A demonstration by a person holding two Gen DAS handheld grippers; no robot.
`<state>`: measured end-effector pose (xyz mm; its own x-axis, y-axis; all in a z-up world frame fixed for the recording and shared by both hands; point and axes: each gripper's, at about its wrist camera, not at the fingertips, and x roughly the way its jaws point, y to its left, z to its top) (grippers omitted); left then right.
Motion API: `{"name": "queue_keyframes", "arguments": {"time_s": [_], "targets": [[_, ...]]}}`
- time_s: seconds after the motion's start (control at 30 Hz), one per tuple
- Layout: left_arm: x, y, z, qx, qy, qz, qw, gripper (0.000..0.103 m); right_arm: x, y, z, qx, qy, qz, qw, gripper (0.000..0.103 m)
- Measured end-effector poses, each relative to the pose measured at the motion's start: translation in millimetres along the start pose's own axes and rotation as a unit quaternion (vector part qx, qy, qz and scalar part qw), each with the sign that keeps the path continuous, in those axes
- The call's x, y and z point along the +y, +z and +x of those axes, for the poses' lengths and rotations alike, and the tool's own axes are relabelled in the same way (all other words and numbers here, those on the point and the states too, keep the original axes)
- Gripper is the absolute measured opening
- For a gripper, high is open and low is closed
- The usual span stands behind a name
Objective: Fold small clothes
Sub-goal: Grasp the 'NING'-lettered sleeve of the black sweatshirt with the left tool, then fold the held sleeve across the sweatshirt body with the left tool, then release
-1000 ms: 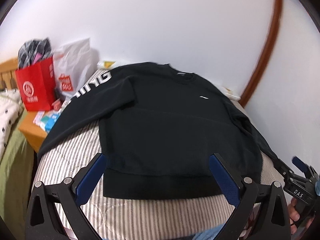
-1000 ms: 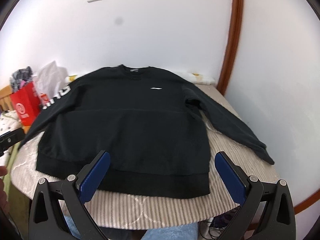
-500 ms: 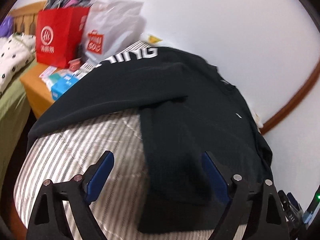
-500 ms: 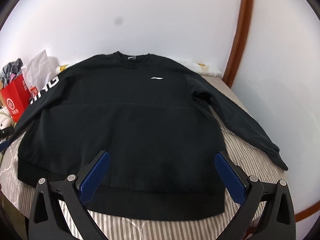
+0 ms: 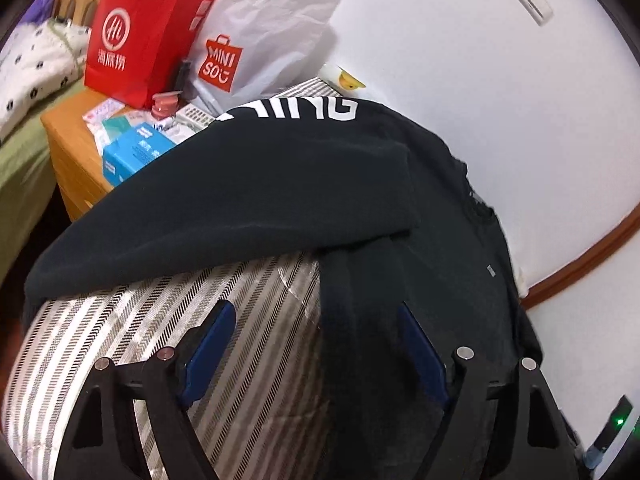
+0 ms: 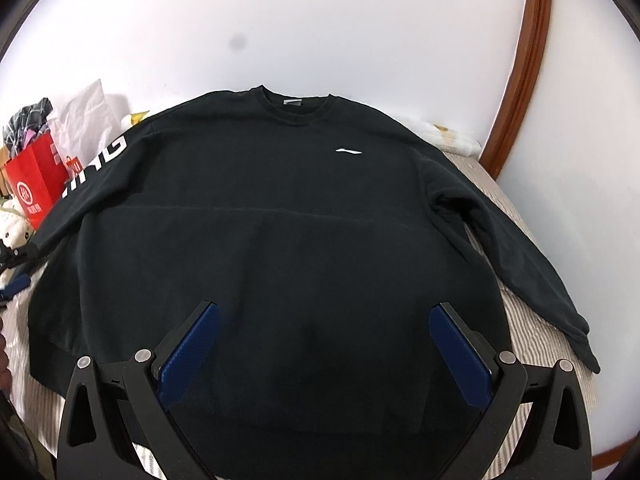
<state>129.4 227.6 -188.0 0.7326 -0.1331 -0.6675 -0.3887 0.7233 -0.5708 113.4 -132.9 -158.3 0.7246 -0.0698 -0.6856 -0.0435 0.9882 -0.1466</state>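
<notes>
A black sweatshirt [image 6: 280, 216] lies flat, front up, on a striped table [image 6: 532, 340], sleeves spread. Its left sleeve with white letters [image 5: 248, 188] hangs over the table's left edge. My left gripper [image 5: 320, 344] is open, low over the sweatshirt's left side edge near the armpit; one pad is over the striped cloth [image 5: 160, 320], the other over the black fabric. My right gripper [image 6: 324, 344] is open above the lower middle of the body, holding nothing. The left gripper also shows at the left edge of the right wrist view [image 6: 16, 268].
A wooden side table [image 5: 68, 136] left of the striped table holds a red paper bag [image 5: 136, 32], a white Miniso bag [image 5: 256, 48] and a blue box [image 5: 132, 152]. White walls and a brown curved trim [image 6: 520, 64] stand behind.
My left gripper has swung left and moved down to the sweatshirt's left side. My right gripper has moved forward and lower over the body. Both stay open.
</notes>
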Motion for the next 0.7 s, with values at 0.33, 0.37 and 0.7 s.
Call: {"name": "queue_keyframes", "arguments": {"time_s": [0.33, 0.37, 0.7], "targets": [[23.0, 16.8, 14.3, -0.008, -0.028, -0.065, 0.9975, 0.074, 12.3, 11.8, 7.0, 0.010, -0.003, 0.002, 1.000, 0.103], [23.7, 18.6, 15.2, -0.008, -0.028, -0.066, 0.9974, 0.073, 13.0, 11.9, 7.9, 0.011, -0.004, 0.000, 1.000, 0.103], [25.2, 38.8, 29.5, -0.015, 0.007, -0.077, 0.9969, 0.052, 15.2, 13.5, 23.7, 0.030, -0.017, -0.005, 0.999, 0.103]]}}
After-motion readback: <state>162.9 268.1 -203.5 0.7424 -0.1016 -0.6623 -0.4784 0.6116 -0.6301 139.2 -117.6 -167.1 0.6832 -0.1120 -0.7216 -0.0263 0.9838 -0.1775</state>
